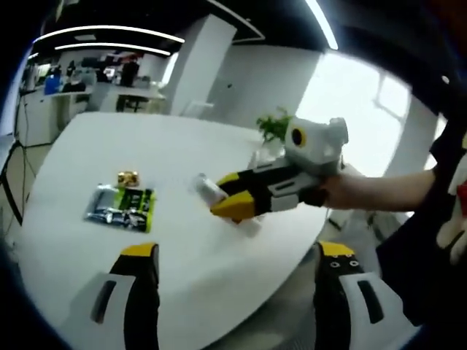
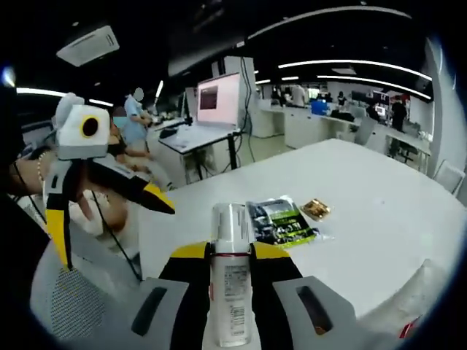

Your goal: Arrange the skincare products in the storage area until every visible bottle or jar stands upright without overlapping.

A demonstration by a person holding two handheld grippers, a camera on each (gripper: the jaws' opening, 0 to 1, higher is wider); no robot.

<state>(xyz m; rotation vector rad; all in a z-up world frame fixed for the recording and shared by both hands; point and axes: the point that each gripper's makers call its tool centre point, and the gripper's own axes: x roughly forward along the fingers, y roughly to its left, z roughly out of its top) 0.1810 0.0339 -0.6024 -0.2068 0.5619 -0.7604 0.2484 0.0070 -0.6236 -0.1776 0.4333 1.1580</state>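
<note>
My right gripper [image 2: 232,253] is shut on a white bottle [image 2: 232,292] with a silver cap, which lies lengthwise between the jaws, cap pointing forward. In the left gripper view that same gripper [image 1: 223,194] reaches in from the right above the white table [image 1: 190,262], the bottle's [image 1: 209,189] cap end sticking out past its yellow tips. My left gripper [image 1: 237,251] stands open, jaws wide apart and nothing between them; it also appears open at the left [image 2: 113,230] of the right gripper view. Green and silver sachets [image 1: 122,208] [image 2: 281,221] lie flat on the table, a small gold item [image 1: 128,177] [image 2: 315,209] beside them.
The round white table [image 2: 379,240] has its curved edge near both grippers. A potted plant [image 1: 273,125] stands at its far side. Beyond it are a desk with a monitor [image 2: 219,98], a seated person [image 2: 135,117], a mesh chair [image 2: 73,306] and office benches.
</note>
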